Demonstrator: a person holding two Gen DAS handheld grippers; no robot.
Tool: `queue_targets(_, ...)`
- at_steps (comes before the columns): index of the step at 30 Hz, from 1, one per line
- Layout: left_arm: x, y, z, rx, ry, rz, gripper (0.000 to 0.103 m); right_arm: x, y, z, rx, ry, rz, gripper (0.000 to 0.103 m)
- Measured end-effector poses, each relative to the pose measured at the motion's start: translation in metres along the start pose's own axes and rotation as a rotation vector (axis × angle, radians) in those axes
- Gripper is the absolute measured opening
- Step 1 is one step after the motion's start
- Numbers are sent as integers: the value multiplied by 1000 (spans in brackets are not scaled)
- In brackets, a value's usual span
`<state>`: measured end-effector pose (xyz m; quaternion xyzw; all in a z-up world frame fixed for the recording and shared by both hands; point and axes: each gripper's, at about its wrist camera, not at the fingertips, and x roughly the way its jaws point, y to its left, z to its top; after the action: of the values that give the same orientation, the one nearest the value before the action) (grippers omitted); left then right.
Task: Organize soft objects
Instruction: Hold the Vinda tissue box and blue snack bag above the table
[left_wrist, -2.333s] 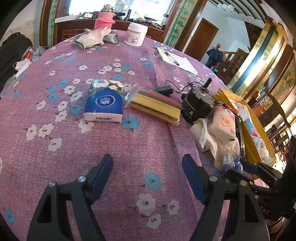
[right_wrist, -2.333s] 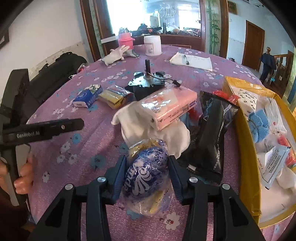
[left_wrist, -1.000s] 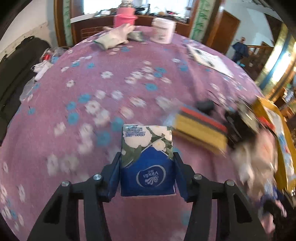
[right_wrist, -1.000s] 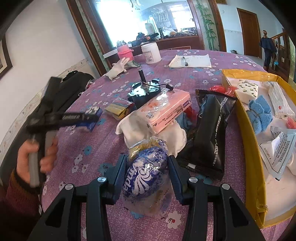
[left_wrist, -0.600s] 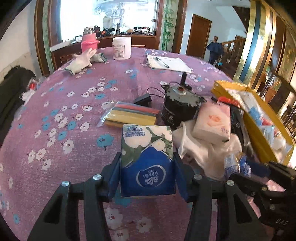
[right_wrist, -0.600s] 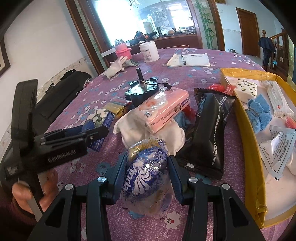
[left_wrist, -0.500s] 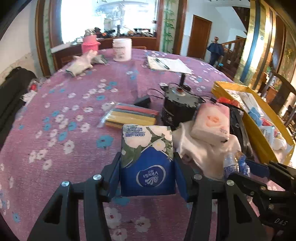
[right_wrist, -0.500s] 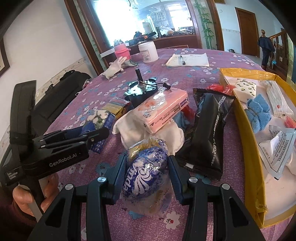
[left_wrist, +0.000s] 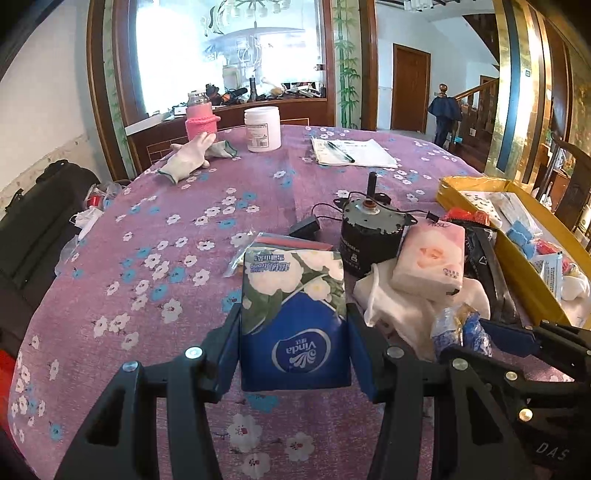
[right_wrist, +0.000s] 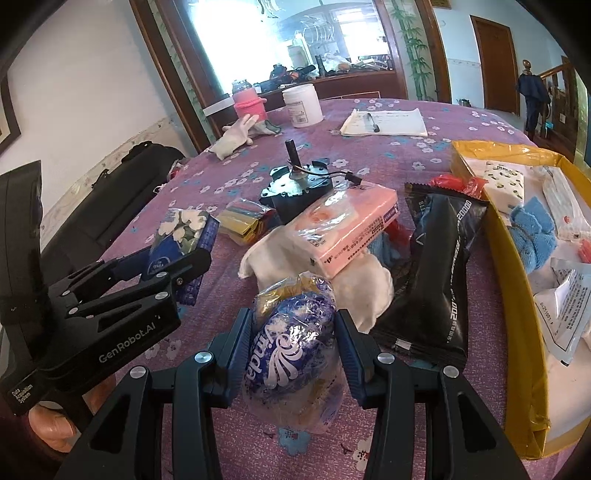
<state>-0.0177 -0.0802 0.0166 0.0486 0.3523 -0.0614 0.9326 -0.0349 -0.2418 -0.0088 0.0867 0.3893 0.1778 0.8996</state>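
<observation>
- The left gripper (left_wrist: 293, 339) pinches a blue Vinda tissue pack (left_wrist: 293, 317) between both pads, squarely across its width and lifted clear of the purple floral tablecloth (left_wrist: 166, 236).
- The right gripper (right_wrist: 294, 350) is clamped on a crinkly blue-and-white Vinda pouch (right_wrist: 291, 350) in loose clear wrap; the wrap's lower edge seems to touch the cloth, though the view there is poor.
- Both loads look bound for the yellow box (right_wrist: 513, 291) at the right, which holds a blue cloth (right_wrist: 533, 232) and other packets.
- To carry well, keep each squeeze light, since both packs give under pressure, lift above the box wall before crossing it, and send one gripper in at a time, as the two stand just beside each other.
- Between the grippers and the box lie a pink tissue pack (right_wrist: 347, 225) on a white cloth (right_wrist: 354, 284), a black foil pouch (right_wrist: 439, 266) and a small motor (right_wrist: 295, 192).
- The box's far right side is cut off in both views, so the free room inside cannot be judged.
- Each pack's underside is hidden.
</observation>
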Motion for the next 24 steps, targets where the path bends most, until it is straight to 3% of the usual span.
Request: queue_targets(24,-9,-7,-2,25,-45,56,52,-7,-4,-3,26,-30,5,49)
